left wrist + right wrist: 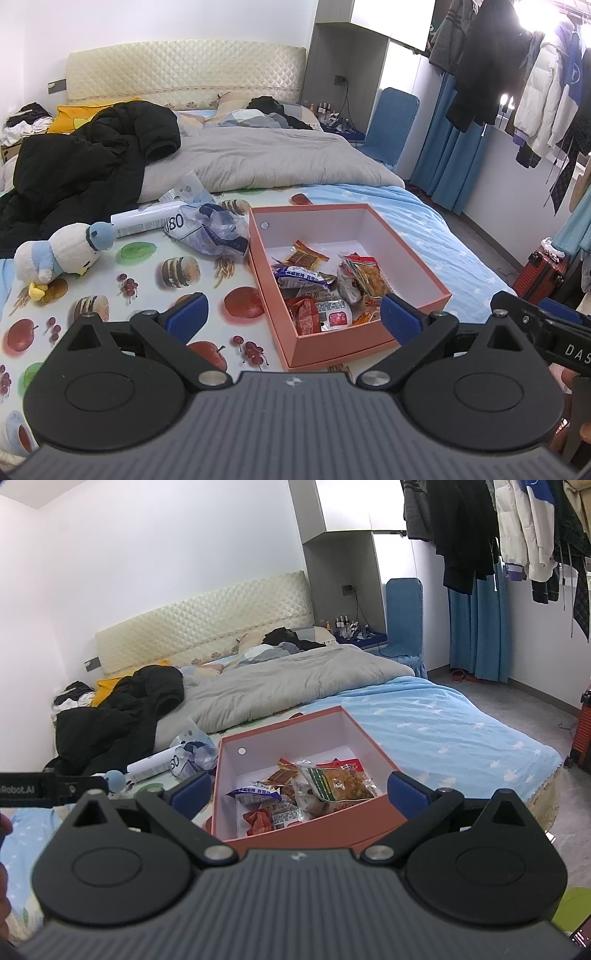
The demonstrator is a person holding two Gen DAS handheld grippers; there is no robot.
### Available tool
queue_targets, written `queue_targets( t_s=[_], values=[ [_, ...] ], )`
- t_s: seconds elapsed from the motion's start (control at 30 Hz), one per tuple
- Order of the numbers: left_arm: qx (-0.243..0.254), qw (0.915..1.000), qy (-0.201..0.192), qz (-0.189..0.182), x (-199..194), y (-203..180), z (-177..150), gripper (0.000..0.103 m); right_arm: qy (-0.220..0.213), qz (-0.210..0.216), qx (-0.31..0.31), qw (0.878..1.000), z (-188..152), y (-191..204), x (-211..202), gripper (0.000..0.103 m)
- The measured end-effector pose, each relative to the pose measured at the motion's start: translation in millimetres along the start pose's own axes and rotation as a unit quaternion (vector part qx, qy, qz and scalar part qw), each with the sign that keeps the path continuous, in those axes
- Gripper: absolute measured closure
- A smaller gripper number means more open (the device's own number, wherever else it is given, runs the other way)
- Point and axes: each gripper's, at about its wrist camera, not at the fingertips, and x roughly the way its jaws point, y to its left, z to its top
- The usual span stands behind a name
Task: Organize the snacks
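Several snack packets [325, 284] sit piled in the near half of the pink box [410, 240], far half bare. The box lies on the bed [436, 229] near the foot edge, half on the food-print sheet [147, 273]. I read the packets as light, crinkly, slippery film; contents probably crush easily, so I'd pinch a sealed edge seam, not the belly. The box looks like stiff card; take it by a wall. Left of the box: a crumpled plastic bag [214, 229], a white tube [144, 219], a plush duck [55, 254]. Left gripper [295, 317] hovers over the near box corner, jaws spread wide, holding nothing. Right gripper [299, 794] likewise wide, nothing between, straddling the near wall.
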Motion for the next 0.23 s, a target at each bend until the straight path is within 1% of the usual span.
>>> queue_targets(
  t_s=[0.23],
  values=[
    [-0.001,1.0000,-0.001,0.001,0.2,-0.3,0.5,0.002,0.001,0.001,-0.002,1.000,-0.3,-0.1,1.8,0.000]
  ],
)
